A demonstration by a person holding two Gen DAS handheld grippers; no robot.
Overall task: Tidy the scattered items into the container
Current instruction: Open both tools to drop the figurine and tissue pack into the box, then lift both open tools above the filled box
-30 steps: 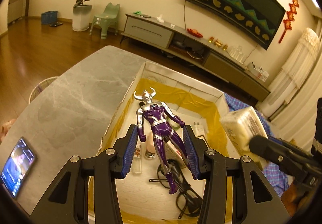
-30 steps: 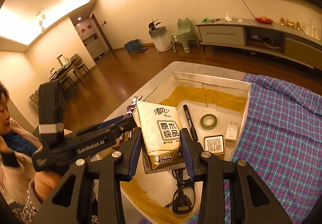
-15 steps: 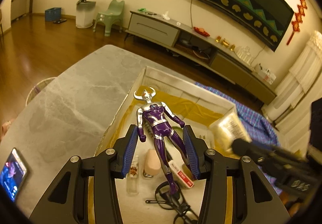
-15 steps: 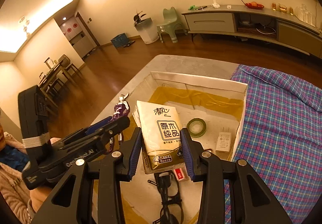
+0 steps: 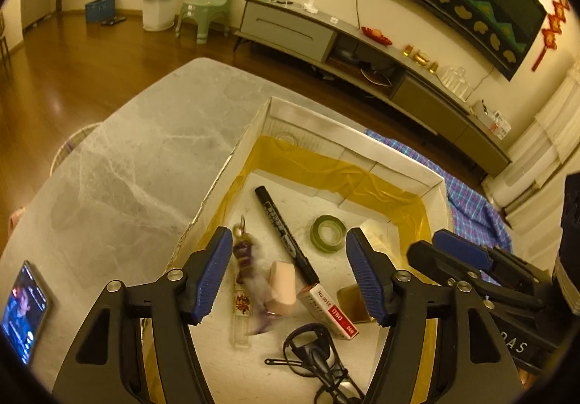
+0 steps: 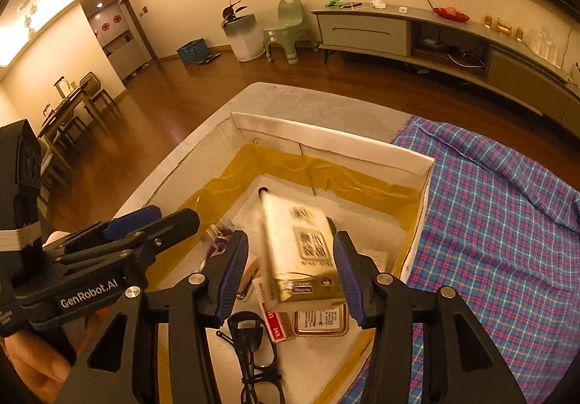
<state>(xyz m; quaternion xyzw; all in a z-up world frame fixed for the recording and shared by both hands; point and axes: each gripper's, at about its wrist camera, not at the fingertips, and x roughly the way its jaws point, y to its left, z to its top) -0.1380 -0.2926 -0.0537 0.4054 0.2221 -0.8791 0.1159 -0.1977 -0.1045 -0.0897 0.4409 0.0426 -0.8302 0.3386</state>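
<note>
The white cardboard box [image 5: 348,135] with yellow tape inside sits on the marble table. Over it my left gripper [image 5: 290,273] is opening, its jaws wide apart. The purple and silver toy figure [image 5: 250,273] is a blur dropping past the left pad onto the box floor. My right gripper [image 6: 290,273] is opening too. Between its pads the tissue pack [image 6: 301,248] is blurred and tilted, loose, no pad pressing on it. From each wrist view the other gripper shows at the side: the right gripper [image 5: 471,269] and the left gripper [image 6: 145,226].
In the box lie a black marker [image 5: 286,233], a green tape roll [image 5: 328,233], a pink block [image 5: 282,284], a red and white carton [image 5: 328,309], glasses [image 5: 319,357] and a flat tin [image 6: 319,322]. A phone [image 5: 23,309] lies on the table; a plaid cloth [image 6: 507,222] lies right of the box.
Both grippers moved forward and lower over the box, then their jaws spread. The figure left the left gripper and the tissue pack slipped free of the right one; both are falling.
</note>
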